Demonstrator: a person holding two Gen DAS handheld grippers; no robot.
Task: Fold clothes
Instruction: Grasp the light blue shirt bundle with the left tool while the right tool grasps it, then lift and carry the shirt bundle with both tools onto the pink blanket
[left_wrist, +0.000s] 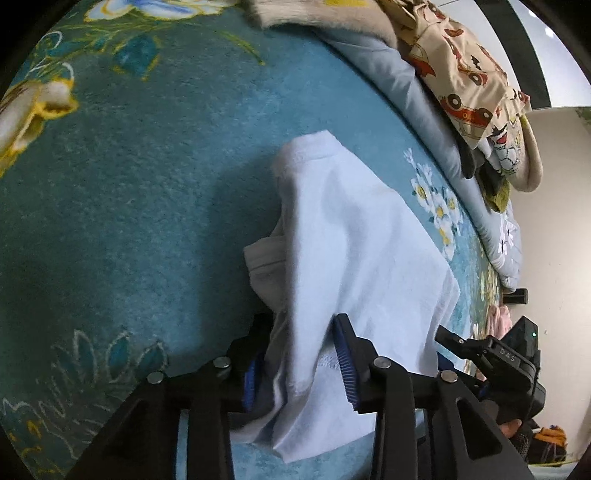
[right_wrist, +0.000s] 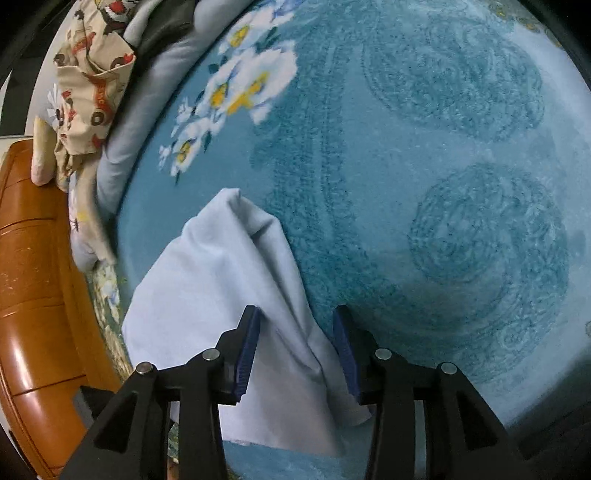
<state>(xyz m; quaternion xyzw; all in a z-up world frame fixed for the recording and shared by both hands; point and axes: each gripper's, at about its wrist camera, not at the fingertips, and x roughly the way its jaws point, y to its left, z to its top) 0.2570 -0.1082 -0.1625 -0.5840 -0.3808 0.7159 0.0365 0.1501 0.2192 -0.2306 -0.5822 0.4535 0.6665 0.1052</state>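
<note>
A pale blue-white garment (left_wrist: 354, 236) lies partly folded on the teal floral carpet (left_wrist: 147, 192). My left gripper (left_wrist: 299, 362) is open, its blue-padded jaws standing either side of the garment's near edge, with cloth bunched between them. In the right wrist view the same garment (right_wrist: 221, 280) lies at lower left. My right gripper (right_wrist: 299, 350) is open too, with a fold of the cloth rising between its jaws. The right gripper's body (left_wrist: 509, 362) shows at the lower right of the left wrist view.
A heap of other clothes, with a cream car-print cloth (left_wrist: 465, 70) and grey fabric (left_wrist: 417, 107), lies along the carpet's far edge; it also shows in the right wrist view (right_wrist: 92, 85). An orange-brown wooden furniture piece (right_wrist: 33, 288) stands at left. A white wall (left_wrist: 554, 206) is at right.
</note>
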